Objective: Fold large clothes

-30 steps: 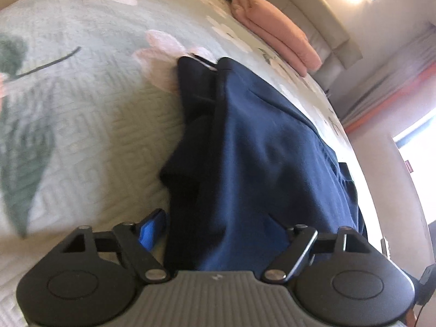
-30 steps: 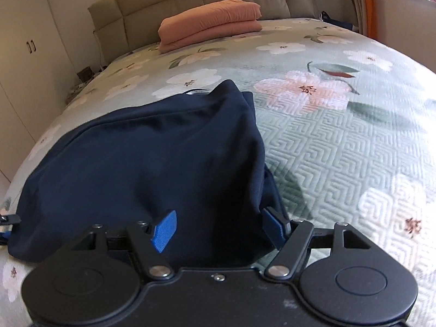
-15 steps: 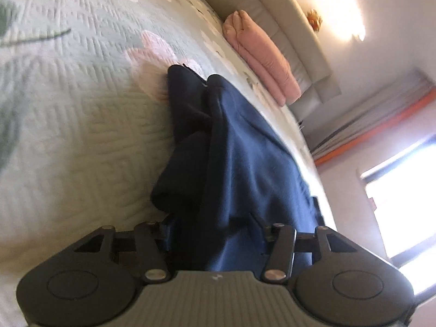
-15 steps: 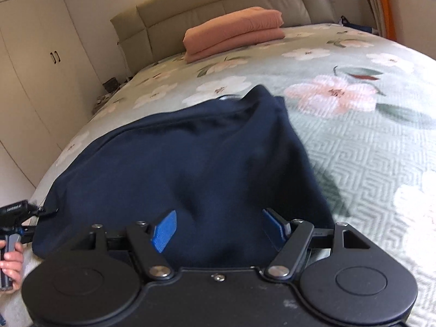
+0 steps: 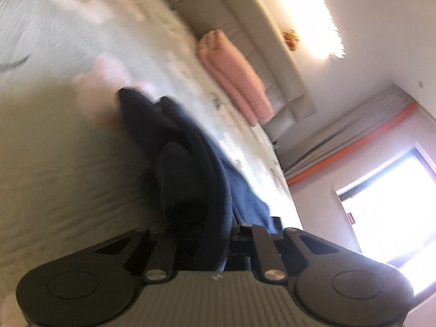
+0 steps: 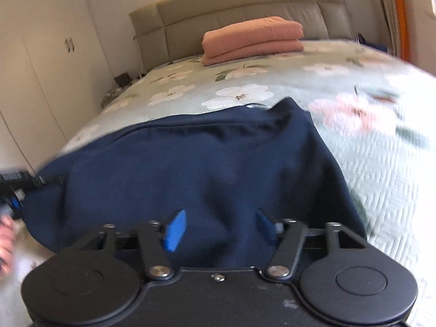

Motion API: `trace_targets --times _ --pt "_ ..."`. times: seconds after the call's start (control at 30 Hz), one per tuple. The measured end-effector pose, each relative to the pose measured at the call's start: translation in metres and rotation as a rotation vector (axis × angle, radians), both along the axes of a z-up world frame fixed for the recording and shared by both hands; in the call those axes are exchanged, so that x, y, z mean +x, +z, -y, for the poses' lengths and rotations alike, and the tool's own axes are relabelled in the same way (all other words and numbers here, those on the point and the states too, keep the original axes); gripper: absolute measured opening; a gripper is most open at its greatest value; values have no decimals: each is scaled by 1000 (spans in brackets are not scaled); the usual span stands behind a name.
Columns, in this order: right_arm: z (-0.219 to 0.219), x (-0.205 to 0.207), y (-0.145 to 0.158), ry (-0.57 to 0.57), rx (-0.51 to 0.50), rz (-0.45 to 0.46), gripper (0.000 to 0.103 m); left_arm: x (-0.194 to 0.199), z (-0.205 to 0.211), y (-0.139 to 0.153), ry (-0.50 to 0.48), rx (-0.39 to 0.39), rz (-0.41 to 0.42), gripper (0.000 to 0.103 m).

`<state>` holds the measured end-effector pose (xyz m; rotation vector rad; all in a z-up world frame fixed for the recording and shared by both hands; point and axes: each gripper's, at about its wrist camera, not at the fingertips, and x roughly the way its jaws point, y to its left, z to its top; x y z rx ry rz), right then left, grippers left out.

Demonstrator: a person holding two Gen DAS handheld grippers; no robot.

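A large navy garment (image 6: 196,163) lies spread on the floral bedspread (image 6: 381,163). In the left wrist view it (image 5: 190,179) is bunched and lifted. My left gripper (image 5: 207,234) is shut on its edge; the fingertips are hidden in the cloth. My right gripper (image 6: 220,226) is open, its blue pads (image 6: 175,229) resting over the garment's near edge, with cloth between the jaws. The left gripper also shows at the far left of the right wrist view (image 6: 13,188), at the garment's left corner.
A folded pink blanket (image 6: 253,38) lies by the padded headboard (image 6: 245,8). White wardrobe doors (image 6: 54,54) stand left of the bed. A window and a curtain with an orange stripe (image 5: 354,147) are on the far side.
My left gripper has closed on the garment's edge and lifted and tilted, bunching the cloth. My right gripper stays open and has shifted slightly over the garment.
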<state>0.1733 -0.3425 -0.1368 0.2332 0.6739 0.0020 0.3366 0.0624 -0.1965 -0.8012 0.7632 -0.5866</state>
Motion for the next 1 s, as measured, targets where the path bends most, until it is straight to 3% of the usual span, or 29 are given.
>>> trace_targets --times 0.03,0.1,0.3,0.53,0.73,0.9,1.0 --pt "-3 2 0 11 -2 -6 31 0 5 11 -13 10 21 13" --pt "-9 8 -1 32 -5 -19 26 3 18 31 -39 23 55 13" --pt "-12 33 -22 38 20 -155 26 11 77 92 -143 134 156 13" --pt "29 17 -10 8 235 -88 26 8 191 148 -284 408 241 14" --pt "71 -3 3 -57 265 -42 26 7 272 154 -378 449 201 14" --pt "99 -11 1 -113 280 -39 26 2 346 138 -458 487 152 16" --pt "110 -12 -6 -142 293 -41 28 -3 386 118 -495 516 137 26"
